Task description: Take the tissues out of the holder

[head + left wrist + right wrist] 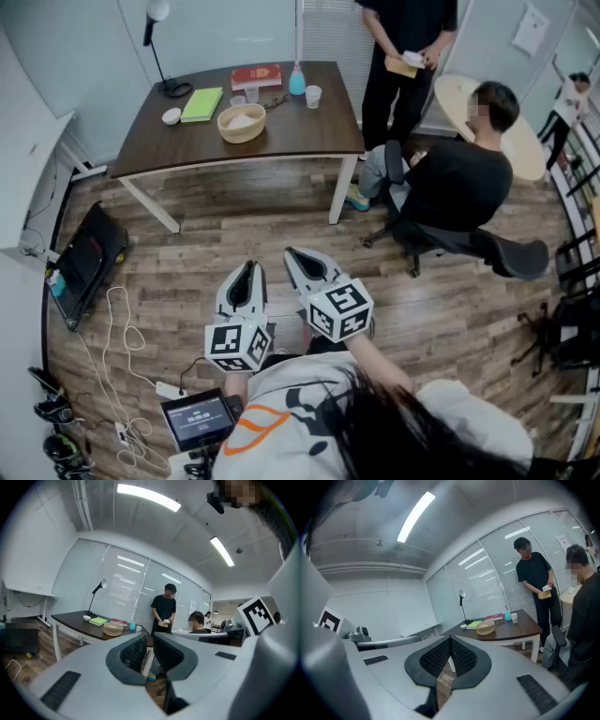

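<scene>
Dark hair (412, 431) of the operator filled the foot of the head view, and above it two handheld grippers hung over the plank floor (187, 244). On the left gripper (250, 268) the fingers stood a narrow slit apart with nothing between them. On the right gripper (293, 254) the fingertips were pressed together, also on nothing. Both were well apart from the dark wooden table (281, 141). On it, from the left, were a desk lamp (155, 37), a small white bowl (171, 115), a green notebook (202, 103), the round woven holder (228, 131) with the white tissues (240, 119) lying inside, a red book (256, 76), a blue bottle (296, 82) and a paper cup (313, 96). Right of the table, a person in black (410, 37) stood holding a small box (403, 67), and a seated person (459, 178) occupied an office chair (506, 251).
</scene>
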Demonstrator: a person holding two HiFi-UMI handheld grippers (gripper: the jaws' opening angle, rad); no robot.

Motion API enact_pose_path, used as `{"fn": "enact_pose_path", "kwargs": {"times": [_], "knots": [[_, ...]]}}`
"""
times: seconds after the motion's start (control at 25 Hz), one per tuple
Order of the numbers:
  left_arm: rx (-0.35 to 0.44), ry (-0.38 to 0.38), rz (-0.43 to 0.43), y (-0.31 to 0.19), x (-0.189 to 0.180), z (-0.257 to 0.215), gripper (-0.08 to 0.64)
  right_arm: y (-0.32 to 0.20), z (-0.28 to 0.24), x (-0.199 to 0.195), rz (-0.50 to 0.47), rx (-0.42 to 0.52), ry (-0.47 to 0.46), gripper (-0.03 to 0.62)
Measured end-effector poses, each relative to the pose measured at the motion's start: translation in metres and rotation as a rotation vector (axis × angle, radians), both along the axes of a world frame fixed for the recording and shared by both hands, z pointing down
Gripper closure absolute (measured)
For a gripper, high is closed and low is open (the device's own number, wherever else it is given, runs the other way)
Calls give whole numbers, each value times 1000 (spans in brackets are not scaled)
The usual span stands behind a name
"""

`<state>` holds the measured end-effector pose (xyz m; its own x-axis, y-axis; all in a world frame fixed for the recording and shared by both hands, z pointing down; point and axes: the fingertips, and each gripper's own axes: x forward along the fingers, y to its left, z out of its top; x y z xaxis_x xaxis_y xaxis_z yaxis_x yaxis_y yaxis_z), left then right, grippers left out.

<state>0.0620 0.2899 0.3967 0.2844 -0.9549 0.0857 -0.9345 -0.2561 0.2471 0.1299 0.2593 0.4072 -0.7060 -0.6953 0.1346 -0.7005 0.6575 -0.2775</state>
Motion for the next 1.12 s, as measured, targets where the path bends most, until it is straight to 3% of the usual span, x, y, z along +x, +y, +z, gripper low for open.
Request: {"fn": "enact_pose_path", "kwargs": {"times": [0.32,0.6,1.12], "knots": [[-13,-3,6,-10,22,3,515,-17,3,31,66,-23,-36,581],[-32,-7,5,-24,42,11,515,-27,10,52,56,2,40,581],[-57,-10,-4,-52,98,26,515,-52,28,99,-3,-33,64,581]]}}
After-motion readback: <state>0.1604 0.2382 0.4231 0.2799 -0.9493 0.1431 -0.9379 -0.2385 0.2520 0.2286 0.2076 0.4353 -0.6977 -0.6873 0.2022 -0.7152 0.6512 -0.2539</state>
